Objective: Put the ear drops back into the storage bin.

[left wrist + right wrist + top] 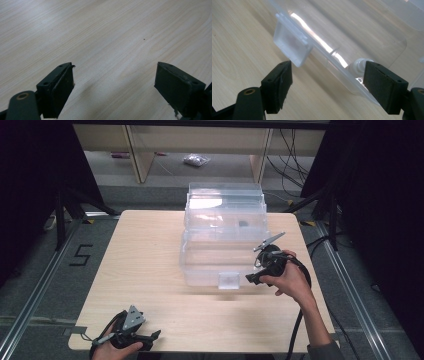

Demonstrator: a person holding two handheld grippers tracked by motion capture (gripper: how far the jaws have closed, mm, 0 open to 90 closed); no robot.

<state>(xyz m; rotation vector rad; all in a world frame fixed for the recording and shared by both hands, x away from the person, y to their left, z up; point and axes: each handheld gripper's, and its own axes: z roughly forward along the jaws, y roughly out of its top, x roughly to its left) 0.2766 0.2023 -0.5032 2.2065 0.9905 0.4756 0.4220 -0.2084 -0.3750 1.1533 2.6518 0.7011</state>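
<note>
Seen from the high view, your right gripper (251,279) sits against the near right corner of the clear plastic box (223,236), which stands open mid-table (145,270), its latch tab (229,280) on the front wall. Your left gripper (152,336) rests at the near left edge, well apart from the box. Your left gripper view has the jaws spread wide over bare wood. Your right gripper view has the jaws spread too, empty, the latch tab (292,45) just beyond one jaw.

Soft overhead light, dark surroundings
</note>
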